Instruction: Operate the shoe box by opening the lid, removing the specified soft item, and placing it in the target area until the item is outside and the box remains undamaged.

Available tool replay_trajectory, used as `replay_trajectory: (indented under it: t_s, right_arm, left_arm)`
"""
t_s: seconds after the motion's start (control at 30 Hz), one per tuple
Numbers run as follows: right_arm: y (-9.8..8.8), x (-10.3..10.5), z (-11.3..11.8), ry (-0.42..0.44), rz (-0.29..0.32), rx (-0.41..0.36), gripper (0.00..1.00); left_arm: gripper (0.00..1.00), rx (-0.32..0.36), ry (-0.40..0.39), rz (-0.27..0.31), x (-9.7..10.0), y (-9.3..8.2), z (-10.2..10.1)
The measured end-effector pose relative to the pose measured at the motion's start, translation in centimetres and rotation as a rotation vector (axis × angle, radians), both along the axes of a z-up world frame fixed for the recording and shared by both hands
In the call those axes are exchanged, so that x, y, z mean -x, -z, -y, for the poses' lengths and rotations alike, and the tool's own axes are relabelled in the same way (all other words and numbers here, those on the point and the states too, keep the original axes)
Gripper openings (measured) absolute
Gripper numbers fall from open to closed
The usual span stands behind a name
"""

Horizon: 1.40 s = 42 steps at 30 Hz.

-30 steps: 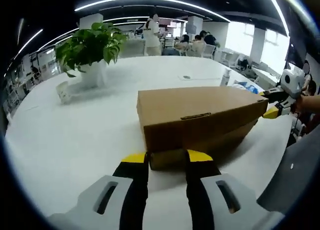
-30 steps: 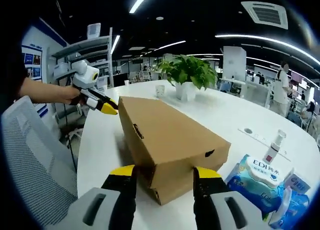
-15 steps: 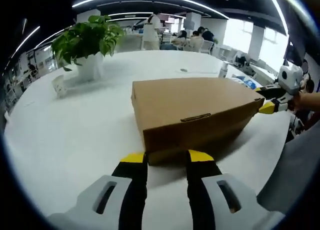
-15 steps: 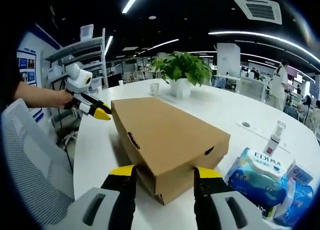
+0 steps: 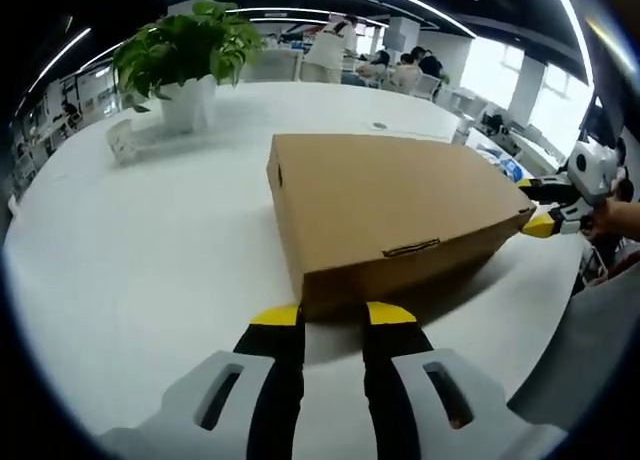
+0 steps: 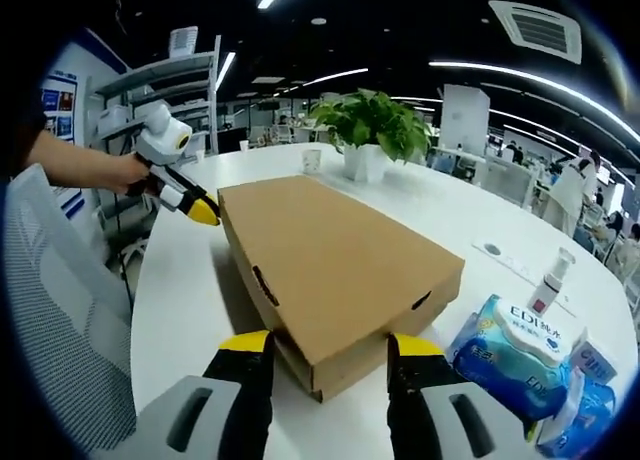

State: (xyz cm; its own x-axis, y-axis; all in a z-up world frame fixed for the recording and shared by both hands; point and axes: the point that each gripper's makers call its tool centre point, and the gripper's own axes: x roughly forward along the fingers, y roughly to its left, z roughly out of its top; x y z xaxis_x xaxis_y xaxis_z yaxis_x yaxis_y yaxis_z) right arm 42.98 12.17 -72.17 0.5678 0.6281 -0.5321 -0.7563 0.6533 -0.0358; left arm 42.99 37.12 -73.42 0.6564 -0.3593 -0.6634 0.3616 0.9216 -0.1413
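Shoe box (image 5: 390, 205): plain brown cardboard, on a white surface (image 5: 130, 250). Claws: black with yellow tips, left claw (image 5: 332, 318), right claw (image 6: 327, 348). Potted plant (image 6: 375, 130): green leaves, white pot; wet-wipes pack (image 6: 510, 355): blue and white.

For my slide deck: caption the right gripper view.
Right gripper open at one end of the closed shoe box; left gripper at the far end.
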Motion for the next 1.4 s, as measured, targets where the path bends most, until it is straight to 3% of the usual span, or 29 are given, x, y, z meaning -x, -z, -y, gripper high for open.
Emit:
replay_trajectory:
  t_s: [0.43, 1.03, 1.4]
  right_arm:
    - [0.2, -1.0, 0.0, -0.009, 0.003, 0.02, 0.42]
    - [0.3, -4.4, -0.3, -0.023, -0.002, 0.044, 0.42]
    - [0.4, -6.8, 0.6, -0.028, -0.007, 0.071, 0.42]
  left_arm:
    - [0.15, 0.018, -0.021, -0.04, -0.4, 1.2, -0.2]
    - [0.15, 0.037, -0.069, -0.032, -3.4, 1.0, -0.5]
    - [0.15, 0.027, -0.057, -0.037, -5.6, 1.1, 0.2]
